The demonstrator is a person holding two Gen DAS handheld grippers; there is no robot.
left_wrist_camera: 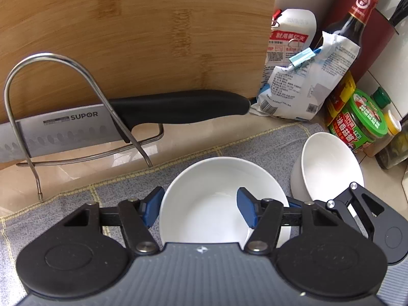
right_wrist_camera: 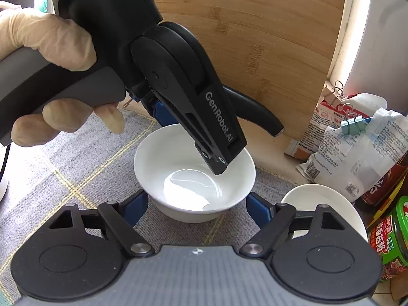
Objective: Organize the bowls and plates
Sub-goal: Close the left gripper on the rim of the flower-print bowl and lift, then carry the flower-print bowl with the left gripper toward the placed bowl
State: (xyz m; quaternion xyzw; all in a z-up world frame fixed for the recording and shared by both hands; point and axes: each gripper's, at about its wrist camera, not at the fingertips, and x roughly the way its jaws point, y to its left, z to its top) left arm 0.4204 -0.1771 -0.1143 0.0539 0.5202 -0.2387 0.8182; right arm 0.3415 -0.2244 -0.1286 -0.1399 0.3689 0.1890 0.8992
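The left tool (left_wrist_camera: pixel 200 210) is wide, straddling the near rim of a bowl (left_wrist_camera: pixel 219 196) on the mat (left_wrist_camera: pixel 76 199). The right tool (right_wrist_camera: pixel 196 210) is wide before it. A second bowl (left_wrist_camera: pixel 329 165), partly hidden, stands beside.

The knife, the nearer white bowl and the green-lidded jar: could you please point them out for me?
knife (left_wrist_camera: pixel 178 107): left wrist view, on its black handle.
nearer white bowl (right_wrist_camera: pixel 190 186): right wrist view, inside bottom.
green-lidded jar (left_wrist_camera: pixel 367 117): left wrist view, on its lid.

cutting board (left_wrist_camera: pixel 132 25) and knife (left_wrist_camera: pixel 127 117) wall off the back, condiment jars (left_wrist_camera: pixel 362 119) crowd right, grey mat (right_wrist_camera: pixel 63 168) open left
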